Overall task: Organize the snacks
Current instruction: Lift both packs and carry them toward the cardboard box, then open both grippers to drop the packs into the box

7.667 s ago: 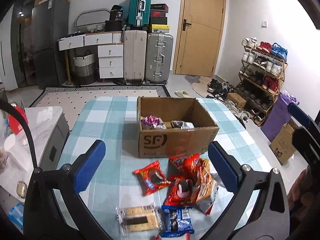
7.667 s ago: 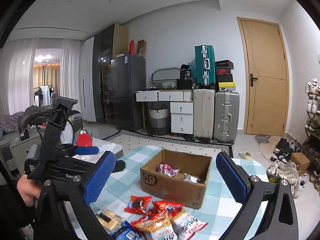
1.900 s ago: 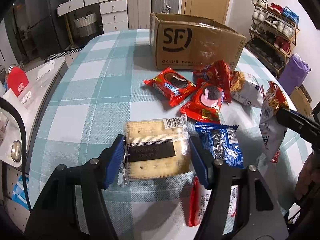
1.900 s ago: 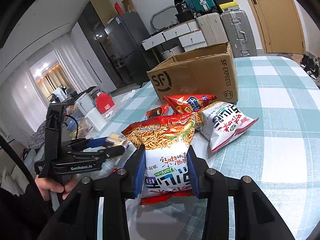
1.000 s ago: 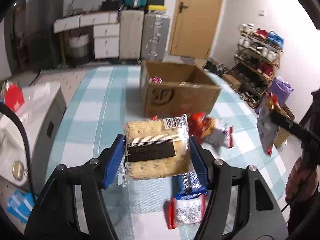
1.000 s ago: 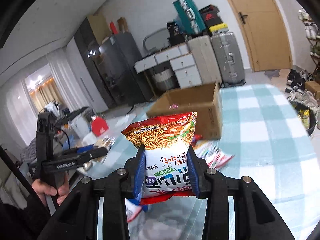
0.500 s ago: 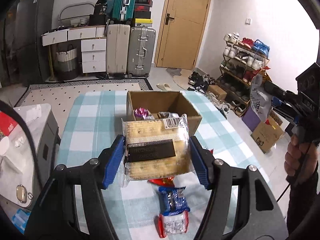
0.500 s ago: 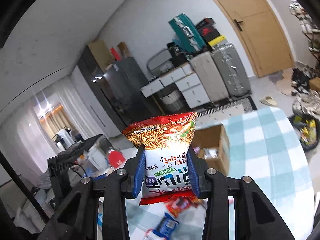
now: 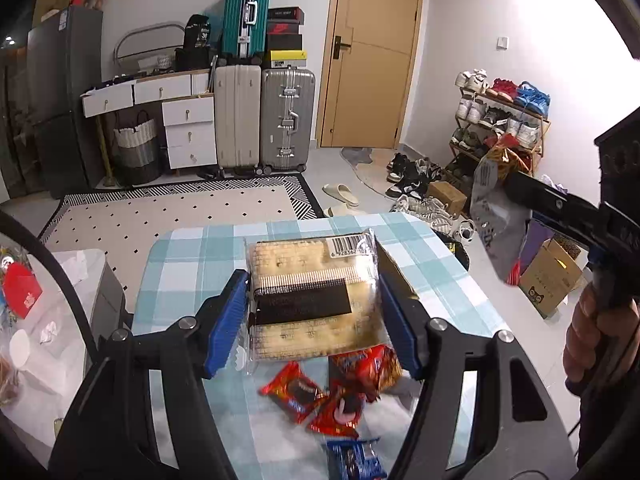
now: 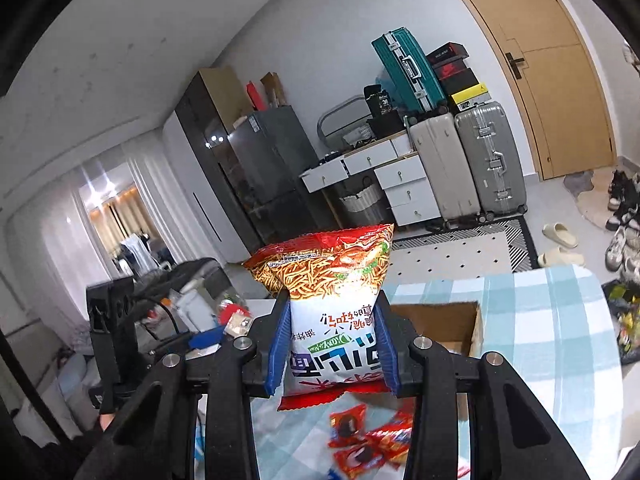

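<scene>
A: Left gripper [image 9: 312, 316], blue pads about half spread and clamped on the sides of a clear cracker pack [image 9: 310, 300], held in the air above the desk [image 9: 180, 264]. Barcode at the pack's top right, black label band across the middle; print unreadable.

B: Right gripper [image 10: 332, 344] nearly closed, pinching the waist of a noodle snack bag [image 10: 328, 300], red top, white body. It reads "DiamNara" upside down, with larger characters I can't make out.

A: Cardboard box [image 10: 436, 320] sits just behind both packs, top open, nothing over it. Checked desk ends just beyond it; rug and bare floor past the edge.

B: Loose on the desk below: three red packets [image 9: 332, 392] overlapping, one blue packet [image 9: 352, 460] nearer the front edge.

A: Right hand [image 9: 596, 340] at the desk's right side, clear of it.
</scene>
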Demonstrator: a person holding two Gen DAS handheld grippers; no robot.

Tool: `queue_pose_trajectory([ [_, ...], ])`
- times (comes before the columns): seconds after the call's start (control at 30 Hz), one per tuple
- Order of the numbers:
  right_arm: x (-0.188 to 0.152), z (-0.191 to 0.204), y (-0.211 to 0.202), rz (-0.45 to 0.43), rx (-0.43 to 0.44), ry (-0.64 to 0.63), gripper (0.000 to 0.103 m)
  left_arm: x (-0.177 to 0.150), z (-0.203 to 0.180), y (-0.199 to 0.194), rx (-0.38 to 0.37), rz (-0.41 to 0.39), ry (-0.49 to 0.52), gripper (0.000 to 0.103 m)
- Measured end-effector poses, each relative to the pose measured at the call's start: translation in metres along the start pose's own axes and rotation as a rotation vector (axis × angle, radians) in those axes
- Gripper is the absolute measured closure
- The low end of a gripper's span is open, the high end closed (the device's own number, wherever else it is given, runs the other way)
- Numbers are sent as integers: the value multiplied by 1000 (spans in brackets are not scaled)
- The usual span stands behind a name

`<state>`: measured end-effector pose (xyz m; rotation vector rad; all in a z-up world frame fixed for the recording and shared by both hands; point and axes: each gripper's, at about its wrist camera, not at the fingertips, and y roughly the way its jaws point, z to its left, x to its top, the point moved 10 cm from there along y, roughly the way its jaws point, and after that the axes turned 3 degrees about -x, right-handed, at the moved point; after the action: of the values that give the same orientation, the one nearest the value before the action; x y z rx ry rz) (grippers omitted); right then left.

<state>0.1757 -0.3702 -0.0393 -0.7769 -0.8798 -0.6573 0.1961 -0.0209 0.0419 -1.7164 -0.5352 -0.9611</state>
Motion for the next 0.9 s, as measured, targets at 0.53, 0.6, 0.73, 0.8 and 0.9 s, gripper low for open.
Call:
queue_pose_trajectory([
  [0.53,0,-51,112,133,-76,-27,64,16,6,164,23,176,-71,41],
  [0.6,-7,-62,126,154,-92,-24,64,12,9,183,27,200,-73,41],
  [0.73,-19,-81,149,191,-125,-34,64,7,16,220,40,224,-40,41],
  [0.8,-28,-89,158,208,-135,-32,64,3,18,233,41,242,-37,40],
  [0.9,-38,-101,173,239,-153,-36,64,-6,22,256,39,278,-42,40],
])
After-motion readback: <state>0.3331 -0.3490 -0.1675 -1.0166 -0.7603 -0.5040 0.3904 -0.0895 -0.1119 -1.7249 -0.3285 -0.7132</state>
